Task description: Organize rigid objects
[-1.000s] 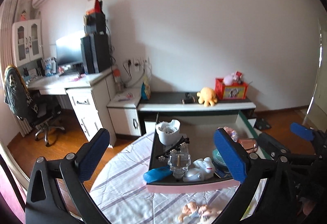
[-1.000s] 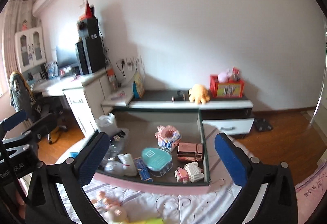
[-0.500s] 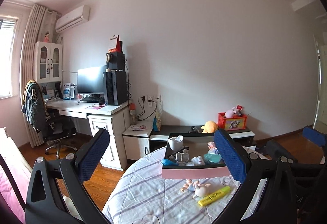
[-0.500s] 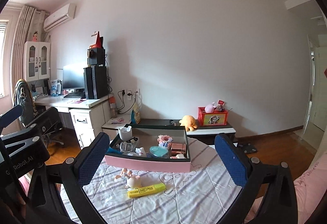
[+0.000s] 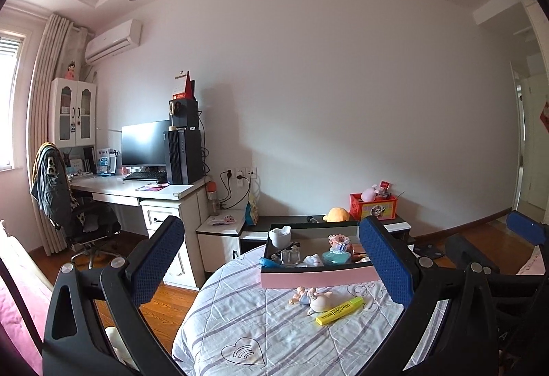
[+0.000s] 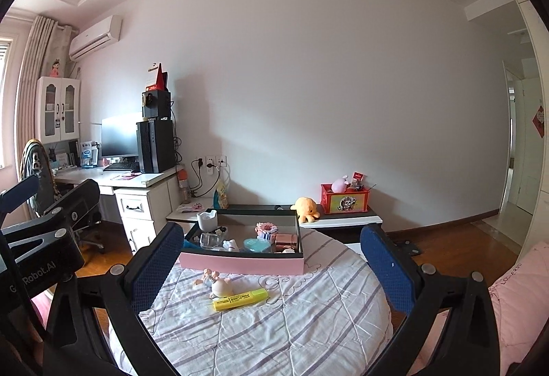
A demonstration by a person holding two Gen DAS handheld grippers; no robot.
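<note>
Since a second ago I have pulled both grippers back and up: the tray that filled my views then now sits small at the far side of the round table, and the ceiling has come into sight. The table wears a striped quilted cloth, with the white desk and low cabinet against the wall behind it. My left gripper hangs in the air with its jaws spread wide and nothing between the blue pads; my right gripper is likewise wide apart and empty, well short of the objects. The pink-fronted tray rests on the cloth and holds a white cup in its far left corner, a clear glass bottle, a teal heart-shaped box, a rose-gold box and a pink-and-white block figure. On the cloth just in front of the tray, outside it, lies a yellow highlighter, and touching or nearly touching its left end is a small doll figurine lying on its side.
</note>
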